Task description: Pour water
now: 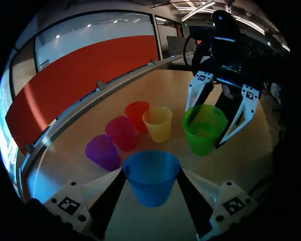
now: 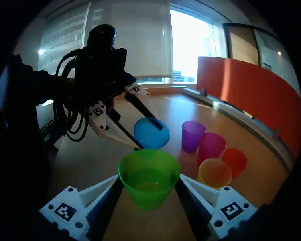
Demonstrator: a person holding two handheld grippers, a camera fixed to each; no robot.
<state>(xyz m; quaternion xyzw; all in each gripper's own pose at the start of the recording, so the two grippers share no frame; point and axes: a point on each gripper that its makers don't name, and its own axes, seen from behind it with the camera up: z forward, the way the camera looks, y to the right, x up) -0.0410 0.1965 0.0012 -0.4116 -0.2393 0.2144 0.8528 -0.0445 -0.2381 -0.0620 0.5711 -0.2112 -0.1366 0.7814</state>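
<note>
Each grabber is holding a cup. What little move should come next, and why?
Probably bring the green cup, held in the right gripper, closer to and above the blue cup held in the left gripper, before any tipping. The green cup has a little water at its bottom, the blue cup seems empty, and the two cups are apart, so pouring from here would likely spill.

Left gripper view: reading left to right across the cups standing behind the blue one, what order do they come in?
purple cup → pink cup → red cup → yellow cup → green cup
</note>
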